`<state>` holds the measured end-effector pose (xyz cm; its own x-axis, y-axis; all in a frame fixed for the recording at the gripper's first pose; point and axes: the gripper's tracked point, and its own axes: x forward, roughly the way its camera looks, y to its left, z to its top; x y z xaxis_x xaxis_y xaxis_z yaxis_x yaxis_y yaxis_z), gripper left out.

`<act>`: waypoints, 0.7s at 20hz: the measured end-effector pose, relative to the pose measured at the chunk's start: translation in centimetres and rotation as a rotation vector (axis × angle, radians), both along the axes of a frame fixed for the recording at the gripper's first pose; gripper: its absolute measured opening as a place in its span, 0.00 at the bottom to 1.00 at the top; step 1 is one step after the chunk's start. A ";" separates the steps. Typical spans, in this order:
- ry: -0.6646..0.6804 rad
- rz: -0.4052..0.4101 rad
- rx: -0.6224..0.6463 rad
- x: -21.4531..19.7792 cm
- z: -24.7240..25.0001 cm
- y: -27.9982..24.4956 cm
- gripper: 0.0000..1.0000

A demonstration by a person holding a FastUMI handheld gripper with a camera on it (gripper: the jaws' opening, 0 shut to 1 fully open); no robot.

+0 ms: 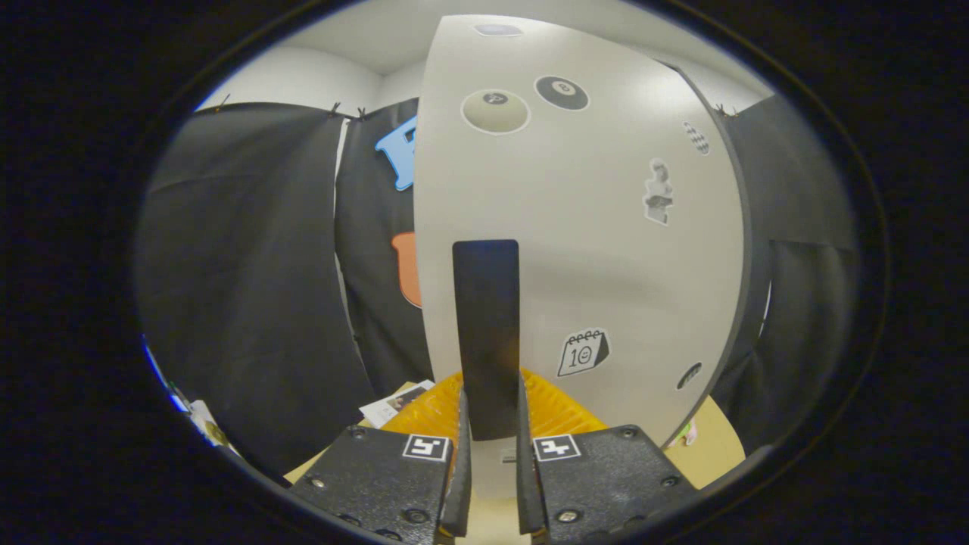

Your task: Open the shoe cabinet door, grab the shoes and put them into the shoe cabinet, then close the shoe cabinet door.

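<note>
The pale shoe cabinet door point(606, 242) stands right in front of me, dotted with stickers. A dark, flat vertical handle point(487, 325) runs down its left part. My gripper point(490, 424) is shut on the lower end of that handle, with one finger pressing on each side. The fingertips point(462, 424) reach just past the handle's bottom edge. The door's left edge shows free against the dark cloth behind, so the door seems swung out towards me.
Black cloth walls hang left and right of the door. A tan floor or tabletop point(711, 446) lies below, with a printed leaflet point(394, 405) to the left of my fingers. White wall and ceiling show above.
</note>
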<state>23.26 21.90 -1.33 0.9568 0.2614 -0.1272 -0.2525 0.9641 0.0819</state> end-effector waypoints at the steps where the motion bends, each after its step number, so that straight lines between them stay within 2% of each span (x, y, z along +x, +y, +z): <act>1: 0.000 -0.005 0.005 -1.3 0.0 -1.0 0.27; 8: -0.013 -0.105 0.007 -9.2 -0.5 -9.2 0.25; 14: -0.018 -0.209 -0.019 -13.8 -0.9 -17.9 0.15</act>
<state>9.48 4.00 -2.25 0.9921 0.0548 -0.1129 -0.0482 0.9970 0.0604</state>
